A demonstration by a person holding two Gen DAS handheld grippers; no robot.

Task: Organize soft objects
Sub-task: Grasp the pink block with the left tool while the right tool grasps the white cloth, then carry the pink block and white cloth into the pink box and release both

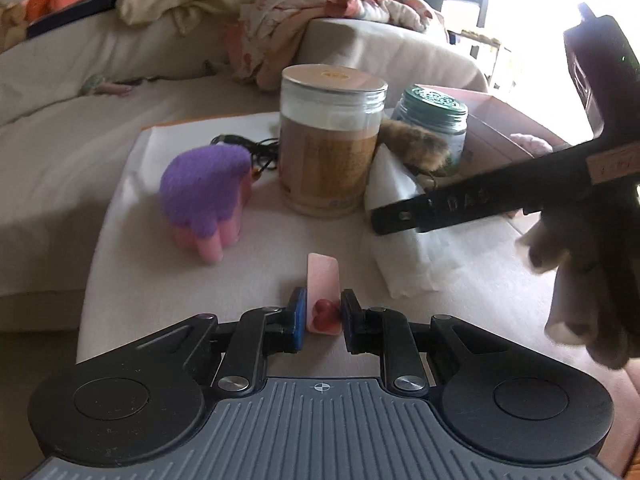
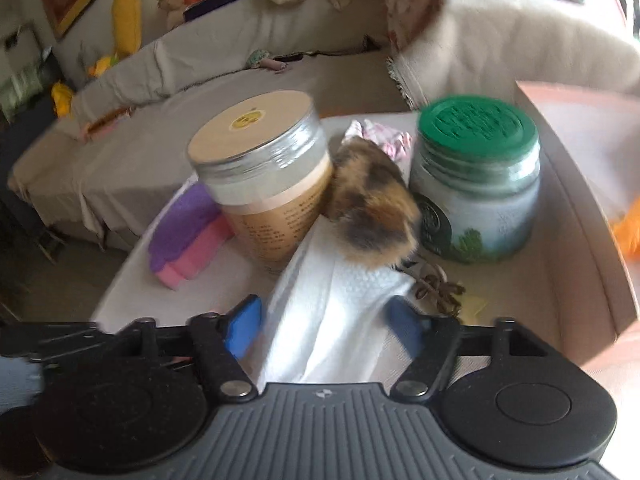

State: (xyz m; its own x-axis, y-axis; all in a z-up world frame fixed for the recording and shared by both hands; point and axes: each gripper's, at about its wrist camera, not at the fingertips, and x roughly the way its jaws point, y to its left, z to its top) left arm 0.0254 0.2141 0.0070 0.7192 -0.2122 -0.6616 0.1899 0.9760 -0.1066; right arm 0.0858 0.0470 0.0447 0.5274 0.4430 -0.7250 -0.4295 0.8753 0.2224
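Left tool (image 1: 323, 314) is pinching a small pink block w/ a red blob on it (image 1: 323, 294), pads pressed on both sides, block standing upright just above the beige cushioned surface (image 1: 200, 300) everything sits on.

Right tool (image 2: 324, 328) is spread wide, 1 blue pad on each side of the white tissue pack (image 2: 332, 312), not clamped on it afaict (frame's a bit blurry). In the left cam the right tool shows up as a black bar (image 1: 460, 204) coming in from the right over that same white pack (image 1: 404, 240).

Soft stuff:
- purple/pink plush thing (image 1: 206, 200) lying on the surface on the left, apart from both tools; in the right cam it's (image 2: 188, 232), partly hidden by the big jar
- brown/orange furry toy (image 2: 372, 208) wedged btw the 2 jars, resting on the top end of the tissue pack; also at (image 1: 416, 146)

Other bits: big jar w/ tan lid (image 1: 330, 136), smaller green-lid jar (image 2: 476, 176) right of it, cardboard box (image 2: 580, 208) on the far right w/ the green jar inside or right at its edge, can't tell which. Black cable (image 1: 248, 148) behind the purple plush. Sofa w/ crumpled blankets (image 1: 340, 8) in the back.
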